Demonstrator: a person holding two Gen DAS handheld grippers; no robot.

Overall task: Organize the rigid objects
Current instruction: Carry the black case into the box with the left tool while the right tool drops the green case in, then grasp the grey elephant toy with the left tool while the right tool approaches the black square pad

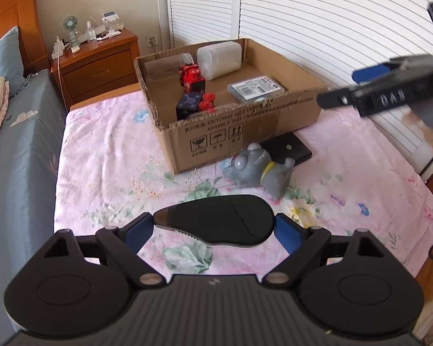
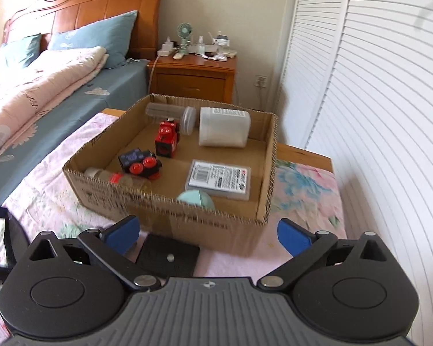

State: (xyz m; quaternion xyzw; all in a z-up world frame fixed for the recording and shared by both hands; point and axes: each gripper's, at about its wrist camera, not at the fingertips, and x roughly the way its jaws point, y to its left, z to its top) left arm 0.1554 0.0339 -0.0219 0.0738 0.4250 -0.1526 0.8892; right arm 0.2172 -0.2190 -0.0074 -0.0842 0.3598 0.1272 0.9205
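Floral pink bedding carries everything; from the left wrist, the left tool is clamped on a flat black oval object, with a grey toy animal lying just beside the cardboard box. Right wrist now: the right tool hangs spread apart, holding nothing, near the box's front wall, red and black toy blocks inside.

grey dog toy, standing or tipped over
Tipped over: the grey rubber dog toy lies on its side on the pink floral sheet, beside the cardboard box.
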